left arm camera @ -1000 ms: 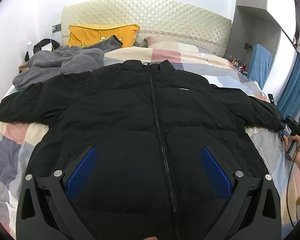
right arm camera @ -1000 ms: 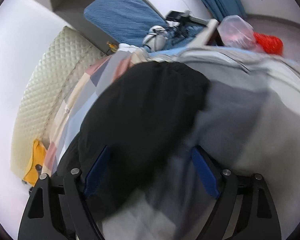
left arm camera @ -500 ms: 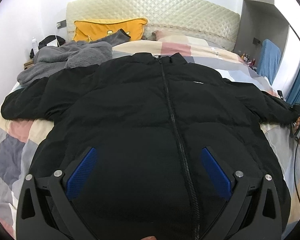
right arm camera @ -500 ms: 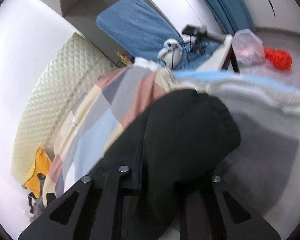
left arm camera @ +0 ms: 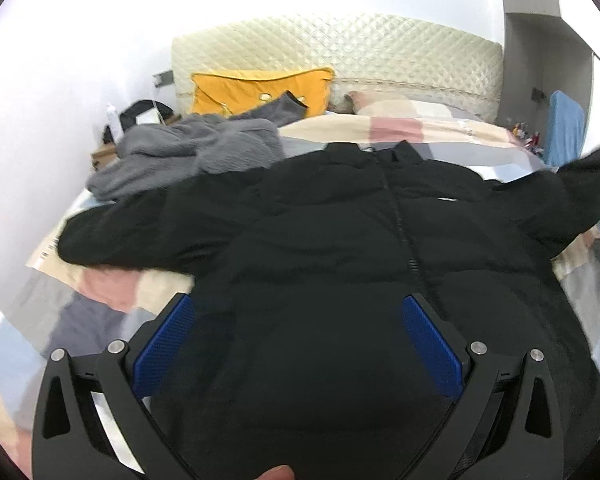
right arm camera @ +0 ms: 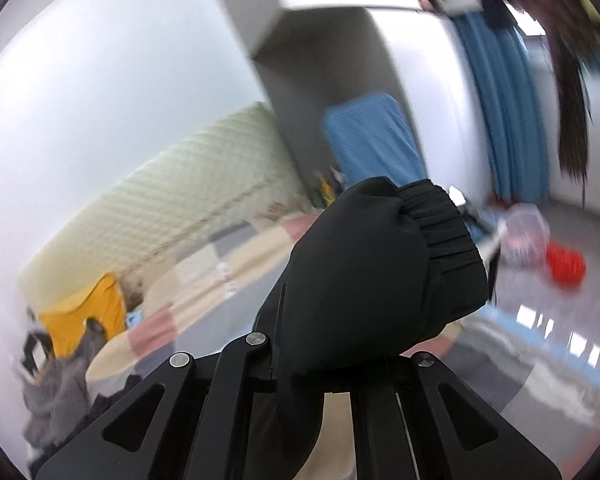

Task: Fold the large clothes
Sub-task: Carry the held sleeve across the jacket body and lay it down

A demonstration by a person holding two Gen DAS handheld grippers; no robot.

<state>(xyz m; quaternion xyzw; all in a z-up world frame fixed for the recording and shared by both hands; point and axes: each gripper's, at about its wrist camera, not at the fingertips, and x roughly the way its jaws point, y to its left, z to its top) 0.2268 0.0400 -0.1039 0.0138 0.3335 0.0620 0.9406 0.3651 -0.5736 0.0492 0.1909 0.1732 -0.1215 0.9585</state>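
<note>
Sleeve-folding step, looks like. The black jacket lies face-up on the bed; the right gripper is clamped on its sleeve, lifted clear. Left gripper hovers wide apart over the hem. Next I'd guess: carry that sleeve across the chest.

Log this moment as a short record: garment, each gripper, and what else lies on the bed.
garment: black puffer jacket, zipped, front up on the patchwork quilt
right gripper: shut on the jacket's ribbed-cuff sleeve end, raised off the bed
left gripper: open over the jacket's lower front, holding nothing
other sleeve: spread flat on the quilt
also on bed: grey fleece garment, yellow pillow
</note>
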